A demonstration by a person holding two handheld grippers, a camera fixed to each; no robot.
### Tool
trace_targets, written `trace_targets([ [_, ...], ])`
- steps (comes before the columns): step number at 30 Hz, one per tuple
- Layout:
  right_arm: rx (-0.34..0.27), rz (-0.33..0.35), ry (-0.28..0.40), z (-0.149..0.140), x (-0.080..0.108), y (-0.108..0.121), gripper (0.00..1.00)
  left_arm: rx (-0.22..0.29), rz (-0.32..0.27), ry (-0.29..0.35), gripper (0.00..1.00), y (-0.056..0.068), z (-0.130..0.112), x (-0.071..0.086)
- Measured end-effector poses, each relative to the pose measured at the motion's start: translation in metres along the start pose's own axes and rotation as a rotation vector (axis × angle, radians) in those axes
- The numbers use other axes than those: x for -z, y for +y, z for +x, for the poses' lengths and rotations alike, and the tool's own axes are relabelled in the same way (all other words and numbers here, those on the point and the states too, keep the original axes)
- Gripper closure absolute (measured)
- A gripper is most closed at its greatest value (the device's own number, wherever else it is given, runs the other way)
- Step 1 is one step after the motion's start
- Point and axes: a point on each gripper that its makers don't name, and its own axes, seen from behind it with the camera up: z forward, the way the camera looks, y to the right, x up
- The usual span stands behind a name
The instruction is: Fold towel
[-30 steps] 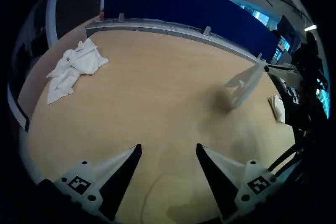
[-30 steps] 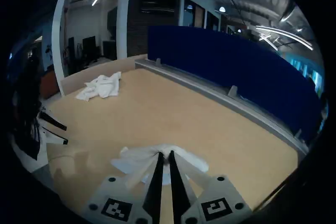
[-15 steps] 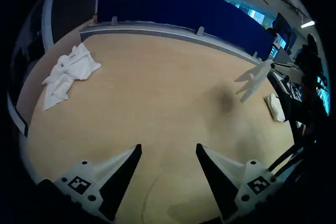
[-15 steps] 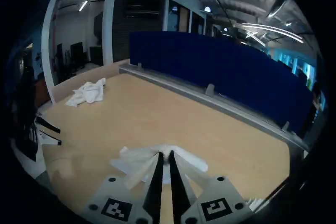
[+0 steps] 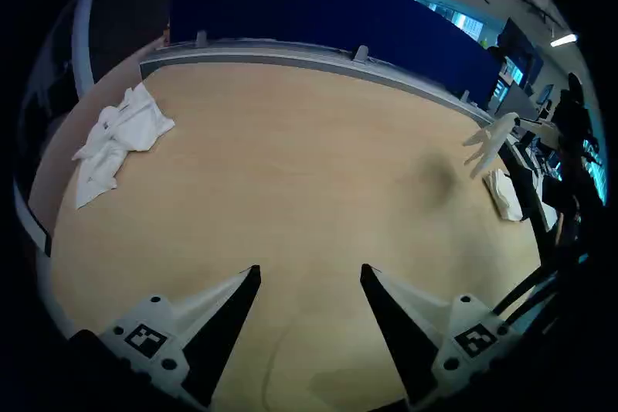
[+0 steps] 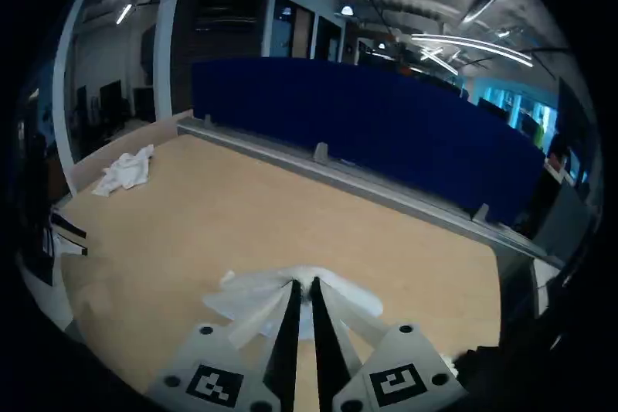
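The right tongs point(image 6: 303, 292) pinch a white towel point(image 6: 247, 300) above the tabletop point(image 6: 232, 211); the left tongs point(image 5: 309, 273) hang spread wide.

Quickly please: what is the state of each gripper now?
Left gripper: open, holding nothing.
Right gripper: shut on the white towel.

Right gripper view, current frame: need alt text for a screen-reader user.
The right gripper has its fingers pinched shut on a white towel, held over a light wooden table. A second crumpled towel lies at the table's far left corner, and a blue partition runs along the far edge.
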Motion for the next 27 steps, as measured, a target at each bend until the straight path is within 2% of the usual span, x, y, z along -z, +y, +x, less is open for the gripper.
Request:
trace_targets([
  [6,-0.005,-0.055,-0.019,-0.009,0.014,0.051,0.90,-0.006,0.003,-0.007,0.04,0.004,0.000,-0.002],
  [15,-0.016,-0.111,-0.061,-0.028,0.027,0.114,0.90,-0.018,0.005,-0.015,0.04,0.011,0.000,-0.006],
  [21,-0.008,-0.134,-0.090,-0.034,0.031,0.145,0.90,-0.020,0.006,-0.017,0.04,0.015,0.000,-0.006],
  [27,-0.014,-0.142,-0.104,-0.041,0.031,0.161,0.90,-0.023,0.007,-0.023,0.04,0.020,-0.002,-0.006],
])
